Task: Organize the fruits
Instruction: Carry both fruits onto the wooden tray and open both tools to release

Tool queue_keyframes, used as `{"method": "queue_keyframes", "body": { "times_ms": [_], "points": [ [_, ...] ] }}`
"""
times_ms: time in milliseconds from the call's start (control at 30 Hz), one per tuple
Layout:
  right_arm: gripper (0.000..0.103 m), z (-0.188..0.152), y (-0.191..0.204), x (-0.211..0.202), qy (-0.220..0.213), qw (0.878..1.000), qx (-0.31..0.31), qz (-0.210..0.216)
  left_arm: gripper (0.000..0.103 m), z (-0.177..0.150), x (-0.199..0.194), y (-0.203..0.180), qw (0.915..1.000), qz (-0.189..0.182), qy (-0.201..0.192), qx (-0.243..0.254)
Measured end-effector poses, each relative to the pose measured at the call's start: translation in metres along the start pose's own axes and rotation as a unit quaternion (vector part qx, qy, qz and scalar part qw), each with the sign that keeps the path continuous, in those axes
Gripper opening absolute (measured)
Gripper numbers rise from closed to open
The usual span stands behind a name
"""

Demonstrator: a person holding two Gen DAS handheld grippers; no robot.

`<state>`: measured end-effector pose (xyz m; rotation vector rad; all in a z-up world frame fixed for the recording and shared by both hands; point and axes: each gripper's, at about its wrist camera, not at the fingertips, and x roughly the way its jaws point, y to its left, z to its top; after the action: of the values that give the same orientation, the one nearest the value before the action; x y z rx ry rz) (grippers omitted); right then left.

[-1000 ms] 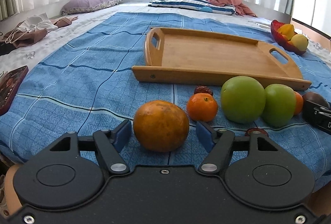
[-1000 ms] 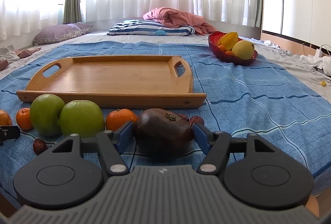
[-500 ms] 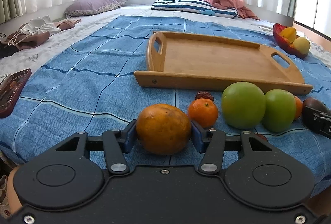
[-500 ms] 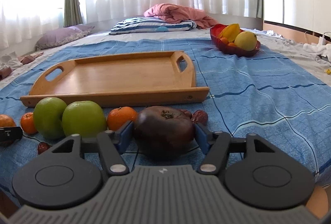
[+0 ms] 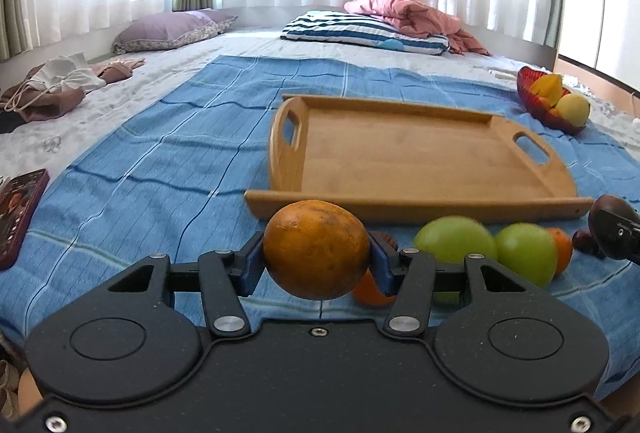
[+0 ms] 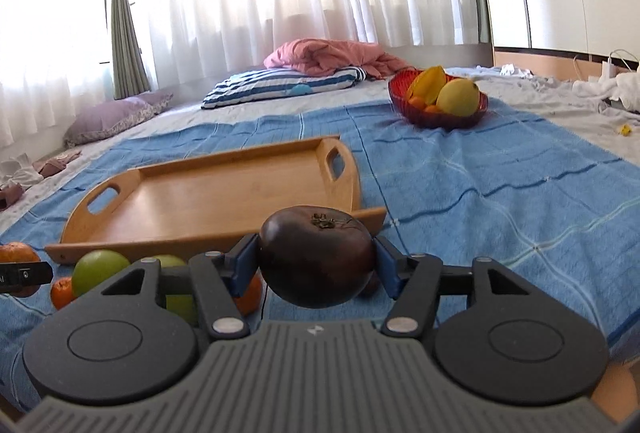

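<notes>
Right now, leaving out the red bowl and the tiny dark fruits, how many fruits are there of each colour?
Orange: 3 (large orange in the left fingers, two small oranges)
Green: 2 green apples
Dark brown: 1 dark fruit in the right fingers
Total: 6

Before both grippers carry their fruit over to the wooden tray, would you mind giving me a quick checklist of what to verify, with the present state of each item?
1. Left gripper shut on the large orange, pads on both sides: ok.
2. Right gripper shut on the dark fruit, pads on both sides: ok.
3. Both fruits lifted off the blue blanket: appears ok.
4. Wooden tray floor free for placing: ok, nothing lies in it.
5. Green apples and small oranges out of the path: cannot tell, they sit just before the tray's near rim.
6. Grip firm enough for the carry: cannot tell.
</notes>
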<state>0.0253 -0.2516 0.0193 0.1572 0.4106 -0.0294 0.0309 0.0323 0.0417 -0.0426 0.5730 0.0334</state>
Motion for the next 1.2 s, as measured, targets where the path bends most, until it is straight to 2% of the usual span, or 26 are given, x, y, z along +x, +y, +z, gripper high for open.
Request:
{"method": "queue_keyframes", "body": {
  "times_ms": [400, 733, 1200],
  "points": [
    [0.063, 0.037, -0.004, 0.023, -0.007, 1.000, -0.001, 0.016, 0.051, 0.040, 0.020, -0.017, 0.9991, -0.041, -0.009, 0.003],
    [0.063, 0.052, -0.002, 0.062, 0.023, 0.999, -0.014, 0.030, 0.051, 0.064, 0.064, -0.031, 0.9975, -0.065, 0.027, 0.002],
    [0.064, 0.051, 0.016, 0.102, 0.065, 0.996, -0.039, 0.040, 0.051, 0.067, 0.116, -0.034, 0.9973, -0.039, 0.062, 0.011]
  ]
}}
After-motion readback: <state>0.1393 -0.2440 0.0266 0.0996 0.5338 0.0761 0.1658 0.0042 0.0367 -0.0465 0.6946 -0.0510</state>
